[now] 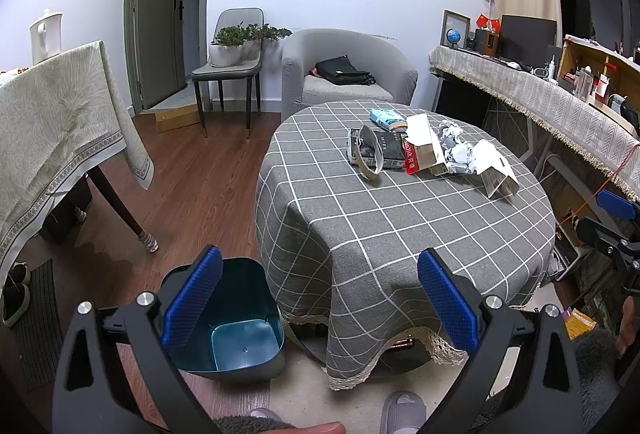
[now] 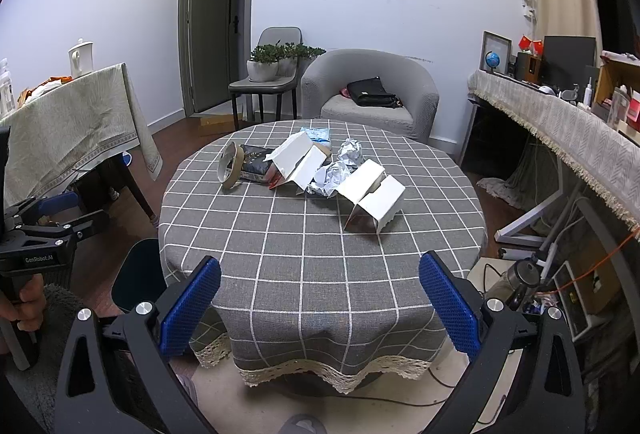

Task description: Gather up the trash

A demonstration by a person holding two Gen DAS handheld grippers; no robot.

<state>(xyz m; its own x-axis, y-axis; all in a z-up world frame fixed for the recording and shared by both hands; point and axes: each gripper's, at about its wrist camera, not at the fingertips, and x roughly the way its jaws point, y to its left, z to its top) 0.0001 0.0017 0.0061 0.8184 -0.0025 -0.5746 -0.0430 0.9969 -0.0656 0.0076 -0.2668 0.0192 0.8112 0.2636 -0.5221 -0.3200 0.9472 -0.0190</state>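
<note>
On the checked table [image 2: 320, 254], crumpled white paper [image 2: 348, 154] between torn cartons [image 2: 372, 194].

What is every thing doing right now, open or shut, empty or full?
left gripper: jaws open, holding nothing
right gripper: jaws open, holding nothing
trash bin: on the floor, open, empty
crumpled paper: on the table, not picked up
white carton: lying opened on the table
door: shut

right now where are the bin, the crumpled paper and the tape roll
bin [image 1: 244, 344]: left wrist view, on its blue inside floor.
crumpled paper [image 2: 350, 152]: right wrist view, on the upper wad's middle.
tape roll [image 2: 231, 166]: right wrist view, on the brown outer band.
</note>
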